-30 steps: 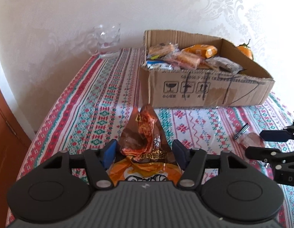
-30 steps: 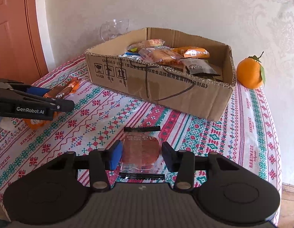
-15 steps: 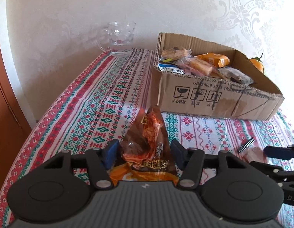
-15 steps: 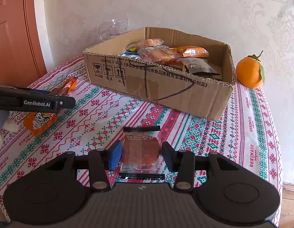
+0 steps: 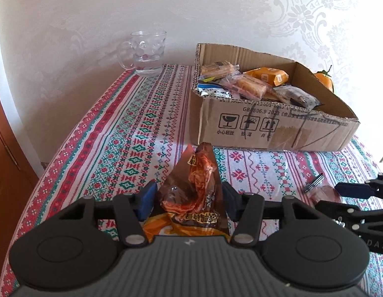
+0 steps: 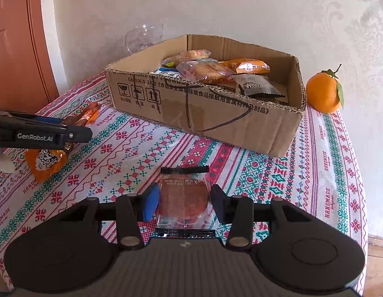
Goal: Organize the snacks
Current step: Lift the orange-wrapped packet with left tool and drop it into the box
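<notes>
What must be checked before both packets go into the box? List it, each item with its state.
1. Left tool on the orange snack packet: jaws closing, packet between them: ok.
2. Right tool on the clear packet: shut on it: ok.
3. Cardboard box open on top: ok.
4. Room in the box: bare floor shows at its right end: ok.
5. Packets clear of the tablecloth: cannot tell.
6. Tools apart from each other: ok.
</notes>
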Demonstrator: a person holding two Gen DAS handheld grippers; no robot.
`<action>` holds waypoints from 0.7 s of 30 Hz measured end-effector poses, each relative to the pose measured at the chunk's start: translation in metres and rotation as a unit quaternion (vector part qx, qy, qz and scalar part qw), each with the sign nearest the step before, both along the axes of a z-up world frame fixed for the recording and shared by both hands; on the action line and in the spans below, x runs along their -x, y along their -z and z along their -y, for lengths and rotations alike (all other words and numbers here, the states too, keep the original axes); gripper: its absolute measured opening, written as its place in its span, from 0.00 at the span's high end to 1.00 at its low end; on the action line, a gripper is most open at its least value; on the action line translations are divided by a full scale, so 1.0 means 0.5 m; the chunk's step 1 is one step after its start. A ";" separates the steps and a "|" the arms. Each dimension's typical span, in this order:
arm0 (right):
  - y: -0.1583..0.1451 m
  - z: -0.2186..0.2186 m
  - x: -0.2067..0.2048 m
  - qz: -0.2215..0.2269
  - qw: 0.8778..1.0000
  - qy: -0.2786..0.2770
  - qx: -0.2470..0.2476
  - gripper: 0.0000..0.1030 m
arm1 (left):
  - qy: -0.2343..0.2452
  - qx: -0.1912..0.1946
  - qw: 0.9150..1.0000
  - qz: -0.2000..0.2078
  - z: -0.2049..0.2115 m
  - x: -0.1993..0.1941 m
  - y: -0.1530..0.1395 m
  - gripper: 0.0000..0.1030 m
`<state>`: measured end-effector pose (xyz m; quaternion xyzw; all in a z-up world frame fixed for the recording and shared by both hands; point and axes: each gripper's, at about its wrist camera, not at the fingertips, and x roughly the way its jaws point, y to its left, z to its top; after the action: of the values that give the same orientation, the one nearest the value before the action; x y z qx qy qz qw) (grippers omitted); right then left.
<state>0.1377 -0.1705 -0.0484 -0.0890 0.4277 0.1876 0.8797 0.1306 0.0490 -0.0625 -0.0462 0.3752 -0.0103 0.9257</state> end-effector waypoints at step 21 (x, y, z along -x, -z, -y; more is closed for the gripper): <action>-0.097 0.008 0.031 0.011 0.998 -0.064 -0.003 0.51 | 0.143 -0.001 0.990 -0.014 0.007 0.026 -0.125 0.46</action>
<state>0.1220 -0.1745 0.0001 -0.1154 0.4108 0.2443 0.8708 0.1177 0.0454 0.0002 0.0086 0.3912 -0.1410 0.9094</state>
